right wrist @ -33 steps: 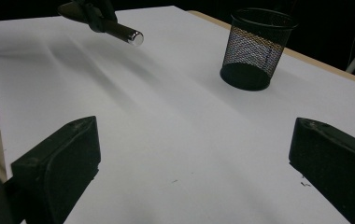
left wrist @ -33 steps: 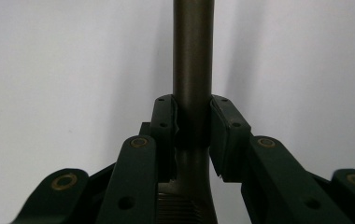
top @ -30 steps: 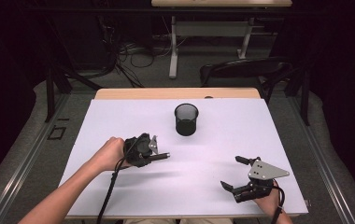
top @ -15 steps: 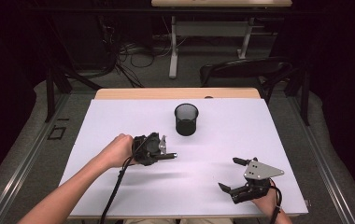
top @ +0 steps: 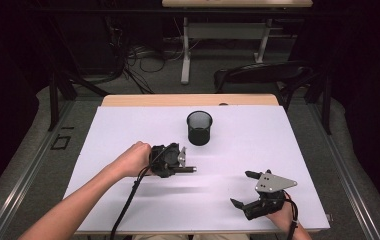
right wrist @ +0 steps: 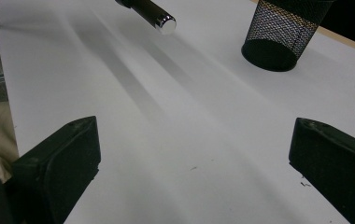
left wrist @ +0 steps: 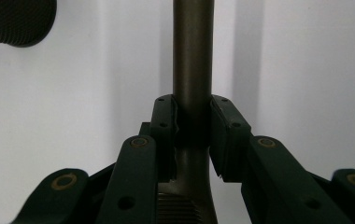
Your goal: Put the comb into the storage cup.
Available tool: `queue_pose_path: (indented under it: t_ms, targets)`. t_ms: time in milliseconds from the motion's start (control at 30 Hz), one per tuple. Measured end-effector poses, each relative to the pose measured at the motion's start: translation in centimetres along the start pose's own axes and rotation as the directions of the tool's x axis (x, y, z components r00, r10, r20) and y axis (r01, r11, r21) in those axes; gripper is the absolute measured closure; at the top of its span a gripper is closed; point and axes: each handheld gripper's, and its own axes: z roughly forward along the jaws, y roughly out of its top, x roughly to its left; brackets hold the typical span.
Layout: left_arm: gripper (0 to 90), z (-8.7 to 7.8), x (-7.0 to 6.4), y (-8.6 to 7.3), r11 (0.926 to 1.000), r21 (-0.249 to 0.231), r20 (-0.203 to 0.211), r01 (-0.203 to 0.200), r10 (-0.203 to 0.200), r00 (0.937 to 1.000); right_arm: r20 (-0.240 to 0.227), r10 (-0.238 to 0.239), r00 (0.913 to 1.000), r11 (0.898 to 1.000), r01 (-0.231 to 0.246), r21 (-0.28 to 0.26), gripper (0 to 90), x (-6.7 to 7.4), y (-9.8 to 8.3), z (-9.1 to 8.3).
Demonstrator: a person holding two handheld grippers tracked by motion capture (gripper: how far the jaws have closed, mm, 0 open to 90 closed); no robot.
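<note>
1. A white table (top: 128, 130) is seen from above, laid out as a plain work surface so that everything on it stands out.
2. A black mesh cup (top: 199, 128) stands upright near the far edge at about twelve o'clock, open mouth up, apparently ready to receive something.
3. The right gripper (top: 242, 189) is parked at about five o'clock, jaws spread wide and empty, seemingly kept clear of the work.
4. The left gripper (top: 182, 162) is held level at about nine o'clock, just short of the cup, jaws clenched on a dark pen (left wrist: 192, 60).
5. The pen is gripped near its base, its silver tip (right wrist: 165, 24) pointing toward three o'clock, probably for lowering into the cup.
</note>
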Motion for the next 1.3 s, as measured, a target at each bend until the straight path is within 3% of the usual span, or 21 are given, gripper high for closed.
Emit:
queue_pose_path:
  t_ms: [367,700,1100,1300]
  targets:
    - [72.8,0.0,0.0,0.8,0.9987,-0.004,-0.01,-0.05,0.05,0.9987,-0.007,-0.005,1.0,0.999,0.005,0.041,2.0,0.2,0.2,0.4]
    - [72.8,-0.5,0.2,1.3,0.998,0.005,-0.032,-0.062,0.063,0.9975,0.002,-0.024,0.9997,0.998,0.024,0.054,2.2,0.3,1.2,1.0]
    - [72.9,-0.9,0.4,2.9,0.9886,0.032,-0.036,-0.147,0.148,0.9883,-0.013,-0.047,0.9988,0.996,0.048,0.073,2.9,-0.1,2.6,1.9]
    - [72.8,-0.9,0.4,3.6,0.9826,0.054,-0.045,-0.178,0.18,0.9826,-0.039,-0.078,0.9962,0.992,0.082,0.094,5.0,-0.2,3.8,3.0]
